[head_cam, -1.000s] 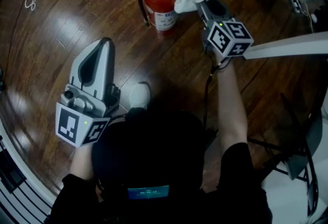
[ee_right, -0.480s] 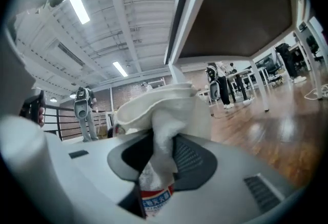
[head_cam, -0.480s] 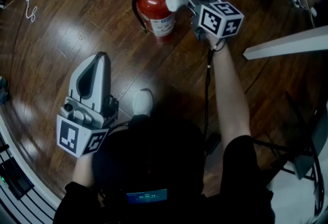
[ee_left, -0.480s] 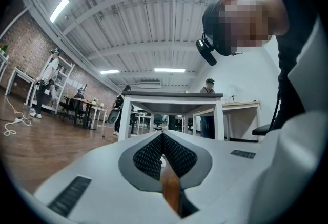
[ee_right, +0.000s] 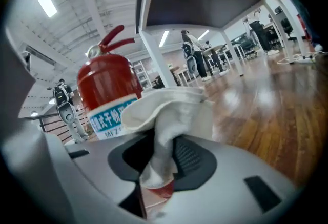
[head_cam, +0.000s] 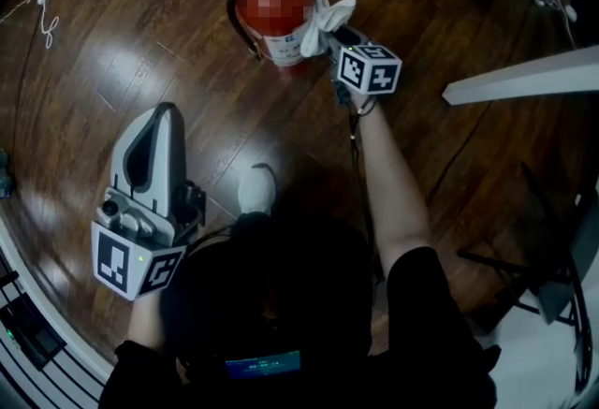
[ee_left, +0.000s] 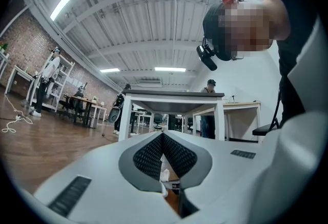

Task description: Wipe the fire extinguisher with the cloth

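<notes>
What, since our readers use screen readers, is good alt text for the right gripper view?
The right gripper is shut on a white cloth, bunched just in front of a red fire extinguisher with a blue-and-white label. Wooden floor stretches rightward.

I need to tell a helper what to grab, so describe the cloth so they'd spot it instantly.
Look at the dark wooden floor, where a red fire extinguisher stands. The right gripper points at its side, and the cloth is the crumpled white rag pinched between that gripper's jaws. It is limp and held off the floor, unlike the hard red cylinder next to it.
</notes>
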`<state>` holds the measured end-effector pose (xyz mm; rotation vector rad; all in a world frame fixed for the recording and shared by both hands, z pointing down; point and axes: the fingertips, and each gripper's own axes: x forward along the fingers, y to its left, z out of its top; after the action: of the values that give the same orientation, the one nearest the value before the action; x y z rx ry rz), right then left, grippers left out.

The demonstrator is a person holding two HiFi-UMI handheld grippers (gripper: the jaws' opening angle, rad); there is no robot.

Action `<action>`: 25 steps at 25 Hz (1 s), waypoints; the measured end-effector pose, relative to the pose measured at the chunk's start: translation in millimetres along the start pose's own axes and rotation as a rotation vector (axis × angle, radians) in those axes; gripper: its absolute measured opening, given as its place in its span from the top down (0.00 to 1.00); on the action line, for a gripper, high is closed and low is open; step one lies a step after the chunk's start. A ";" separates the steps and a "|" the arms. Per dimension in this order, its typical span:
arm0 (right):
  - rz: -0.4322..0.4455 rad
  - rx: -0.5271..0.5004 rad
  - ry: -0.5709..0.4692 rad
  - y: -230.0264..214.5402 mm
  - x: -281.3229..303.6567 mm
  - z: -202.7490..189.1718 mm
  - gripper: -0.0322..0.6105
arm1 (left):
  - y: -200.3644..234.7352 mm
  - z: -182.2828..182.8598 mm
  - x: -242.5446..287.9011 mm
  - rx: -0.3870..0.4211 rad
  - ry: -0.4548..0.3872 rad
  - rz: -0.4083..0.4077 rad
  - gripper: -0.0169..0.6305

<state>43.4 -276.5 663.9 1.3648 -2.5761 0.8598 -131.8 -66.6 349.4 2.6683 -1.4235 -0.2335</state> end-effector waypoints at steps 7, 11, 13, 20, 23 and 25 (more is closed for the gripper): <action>-0.073 0.040 0.112 -14.1 9.7 -60.1 0.77 | 2.1 1.0 0.4 0.006 0.002 0.005 0.97; -0.099 0.031 0.215 -13.4 7.3 -90.9 0.77 | 1.4 1.5 -1.6 0.005 -0.001 0.007 0.97; -0.095 0.015 0.260 -12.2 3.9 -104.1 0.76 | 1.4 2.6 -2.8 0.004 -0.003 0.010 0.97; -0.073 0.072 0.106 -16.4 -23.4 -65.5 0.76 | -1.7 5.5 -4.8 0.005 -0.015 0.015 0.97; -0.034 0.087 -0.045 -3.7 -46.4 -11.7 0.76 | -2.7 7.1 -4.6 0.004 -0.019 0.015 0.97; 0.014 0.071 -0.131 13.5 -61.6 26.6 0.76 | -4.0 7.6 -4.3 0.004 -0.023 0.012 0.97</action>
<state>73.6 -239.5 614.9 1.4713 -2.6782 0.9010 -132.4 -60.9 341.7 2.6676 -1.4480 -0.2608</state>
